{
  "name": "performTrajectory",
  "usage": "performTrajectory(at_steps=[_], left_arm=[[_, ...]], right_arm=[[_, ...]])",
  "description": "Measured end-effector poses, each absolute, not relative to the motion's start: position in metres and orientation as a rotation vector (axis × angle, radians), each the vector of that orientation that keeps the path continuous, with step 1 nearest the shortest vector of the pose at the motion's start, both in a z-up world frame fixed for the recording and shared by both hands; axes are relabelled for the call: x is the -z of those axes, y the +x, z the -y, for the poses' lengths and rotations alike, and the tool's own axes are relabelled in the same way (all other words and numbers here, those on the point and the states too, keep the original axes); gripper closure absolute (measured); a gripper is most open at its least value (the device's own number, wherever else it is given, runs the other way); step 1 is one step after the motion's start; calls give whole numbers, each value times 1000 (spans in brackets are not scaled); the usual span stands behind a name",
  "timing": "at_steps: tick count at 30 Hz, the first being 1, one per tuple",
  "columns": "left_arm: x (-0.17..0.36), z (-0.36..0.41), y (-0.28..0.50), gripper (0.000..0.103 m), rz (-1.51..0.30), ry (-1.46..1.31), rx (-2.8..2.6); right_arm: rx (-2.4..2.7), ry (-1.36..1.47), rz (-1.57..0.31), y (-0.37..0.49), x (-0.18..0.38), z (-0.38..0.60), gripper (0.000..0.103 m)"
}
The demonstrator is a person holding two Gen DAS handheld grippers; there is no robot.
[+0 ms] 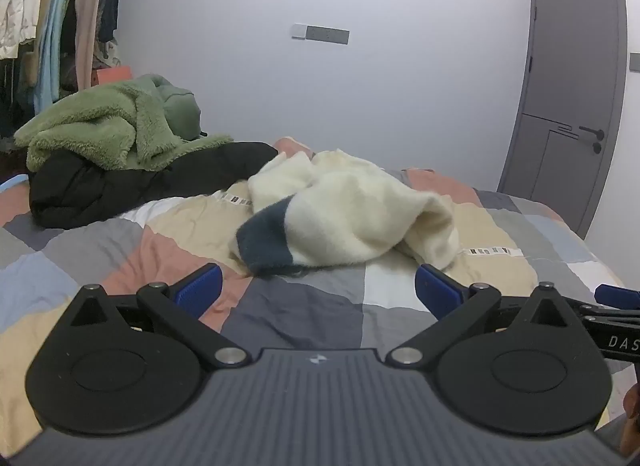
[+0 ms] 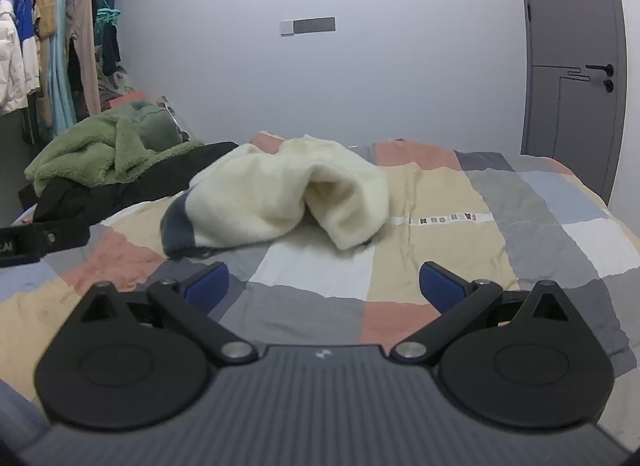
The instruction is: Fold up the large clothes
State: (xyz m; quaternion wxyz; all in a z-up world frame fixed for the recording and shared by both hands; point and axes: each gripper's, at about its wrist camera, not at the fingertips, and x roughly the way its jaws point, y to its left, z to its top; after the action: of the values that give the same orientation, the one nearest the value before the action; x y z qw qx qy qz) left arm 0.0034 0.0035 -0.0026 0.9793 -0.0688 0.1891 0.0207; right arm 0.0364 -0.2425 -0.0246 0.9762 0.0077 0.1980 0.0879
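A cream fleece garment (image 1: pixel 352 209) with a dark blue band (image 1: pixel 264 244) lies crumpled in the middle of the bed; it also shows in the right wrist view (image 2: pixel 280 193). My left gripper (image 1: pixel 318 288) is open and empty, low over the bedspread just short of the garment's blue end. My right gripper (image 2: pixel 324 286) is open and empty, a little short of the garment's right end. The right gripper's body shows at the right edge of the left wrist view (image 1: pixel 616 314).
A patchwork bedspread (image 1: pixel 312 314) covers the bed. A green fleece (image 1: pixel 100 129) lies on a black coat (image 1: pixel 120 185) at the far left. Clothes hang on a rack (image 2: pixel 48 45) at the left. A grey door (image 2: pixel 572 65) stands at the right.
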Motion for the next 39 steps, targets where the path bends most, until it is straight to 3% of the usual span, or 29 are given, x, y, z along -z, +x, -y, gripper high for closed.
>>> performTrajectory(at_steps=[39], left_arm=[[4, -6, 4, 0, -378, -145, -51]], right_arm=[[-167, 13, -409, 39, 27, 242, 0]])
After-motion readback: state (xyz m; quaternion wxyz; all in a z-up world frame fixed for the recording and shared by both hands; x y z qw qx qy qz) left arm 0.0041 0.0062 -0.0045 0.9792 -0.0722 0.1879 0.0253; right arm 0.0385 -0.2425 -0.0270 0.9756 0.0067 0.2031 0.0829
